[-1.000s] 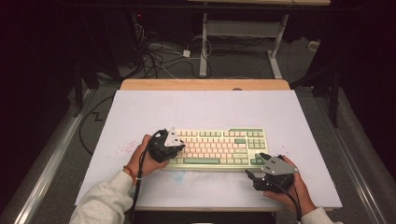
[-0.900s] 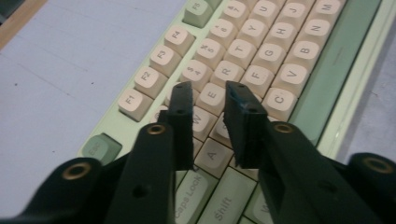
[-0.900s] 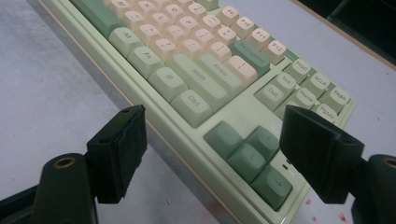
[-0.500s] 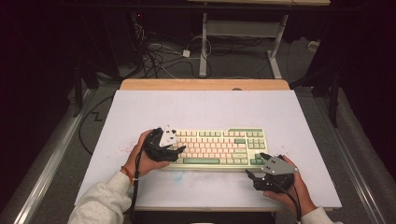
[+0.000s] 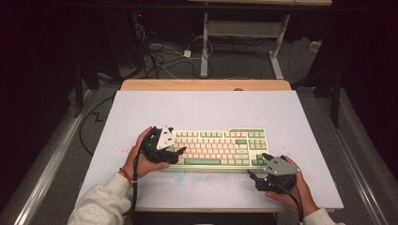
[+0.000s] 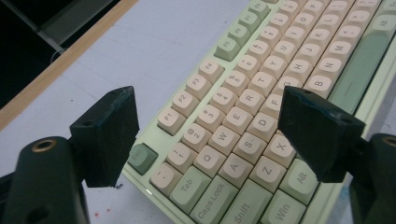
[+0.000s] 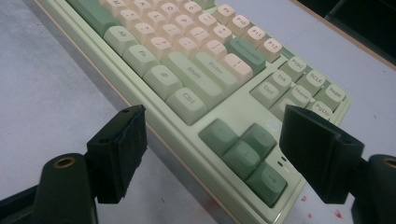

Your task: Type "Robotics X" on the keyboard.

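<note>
One mechanical keyboard (image 5: pixel 218 148), with a pale green case and cream and green keycaps, is seen lying flat on the near half of the white tabletop (image 5: pixel 202 108), its long side set parallel to the near edge. Its left end is attended by the left gripper (image 5: pixel 177 152), whose jaws have just been opening; in the left gripper view they are spread wide above the Esc key (image 6: pixel 141 157) and the letter rows, and no key or edge is pinched between them. The right gripper (image 5: pixel 259 168) is held at the near right corner; in the right gripper view its jaws are likewise parted, with the arrow keys (image 7: pixel 245 151) lying between and beyond them and nothing clamped.

The step in hand is judged to be a grasp of the keyboard at both ends. It would be done well if each pair of jaws were lowered over the case edge rather than over keycaps, which could be pressed or pulled loose. Both ends should be closed on evenly and lifted together, so that the case is kept level and not twisted.

Counted: one keyboard, two grippers, two hands, one tabletop, one wooden strip (image 5: pixel 206 85) along its far edge.
</note>
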{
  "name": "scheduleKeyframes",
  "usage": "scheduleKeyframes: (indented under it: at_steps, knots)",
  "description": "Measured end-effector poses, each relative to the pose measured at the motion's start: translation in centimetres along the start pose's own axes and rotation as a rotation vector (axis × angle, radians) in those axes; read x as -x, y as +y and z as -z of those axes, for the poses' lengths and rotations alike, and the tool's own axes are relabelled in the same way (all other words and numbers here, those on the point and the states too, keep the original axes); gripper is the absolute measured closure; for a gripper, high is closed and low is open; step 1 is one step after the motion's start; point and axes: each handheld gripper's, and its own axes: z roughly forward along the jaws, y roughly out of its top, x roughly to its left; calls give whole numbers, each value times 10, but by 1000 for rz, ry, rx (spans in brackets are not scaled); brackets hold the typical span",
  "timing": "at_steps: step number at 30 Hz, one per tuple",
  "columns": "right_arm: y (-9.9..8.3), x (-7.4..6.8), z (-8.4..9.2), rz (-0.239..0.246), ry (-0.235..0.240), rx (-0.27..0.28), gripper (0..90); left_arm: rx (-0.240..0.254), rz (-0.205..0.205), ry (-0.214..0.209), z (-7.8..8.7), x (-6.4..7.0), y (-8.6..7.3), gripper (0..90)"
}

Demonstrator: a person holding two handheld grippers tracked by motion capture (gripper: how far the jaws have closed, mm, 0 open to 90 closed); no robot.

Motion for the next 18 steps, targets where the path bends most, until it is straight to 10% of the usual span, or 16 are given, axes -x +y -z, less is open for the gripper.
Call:
scheduleKeyframes:
  at_steps: [18]
  knots:
    - [1,1,2,-25,1,1,242,0,-23,78,20,4,-25,192]
